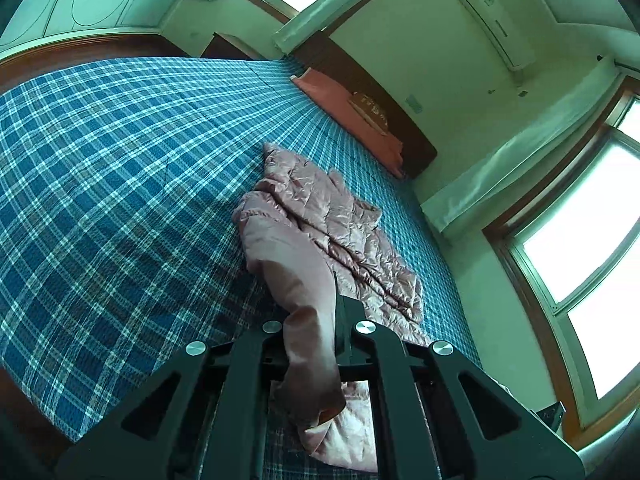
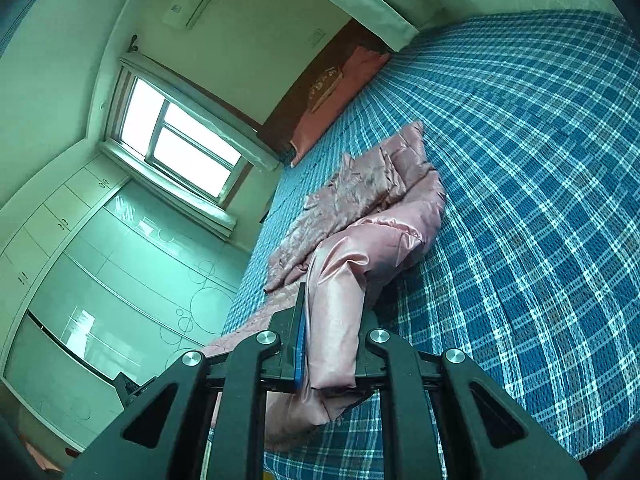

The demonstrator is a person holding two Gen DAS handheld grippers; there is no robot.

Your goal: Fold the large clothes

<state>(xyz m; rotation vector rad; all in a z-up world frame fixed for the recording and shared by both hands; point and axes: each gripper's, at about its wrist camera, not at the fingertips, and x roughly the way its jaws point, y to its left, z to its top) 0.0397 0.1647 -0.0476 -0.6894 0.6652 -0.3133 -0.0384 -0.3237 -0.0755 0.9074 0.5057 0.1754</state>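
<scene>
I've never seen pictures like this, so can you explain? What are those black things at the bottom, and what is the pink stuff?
Those black things are two hand-held grabbing tools, one in each of a person's hands. Each carries a small round-view camera looking along its fingers, so one picture comes from the left gripper and the other from the right gripper. Below them is a bed with a blue and white checked cover. On it lies a shiny pink quilted jacket. Both grippers are shut on pink fabric from the jacket and hold part of it up off the bed, ready for folding.

Bed (image 1: 100,152) w/ blue plaid cover; pink quilted jacket (image 1: 340,216) & pillow (image 1: 344,100) on it.
</scene>
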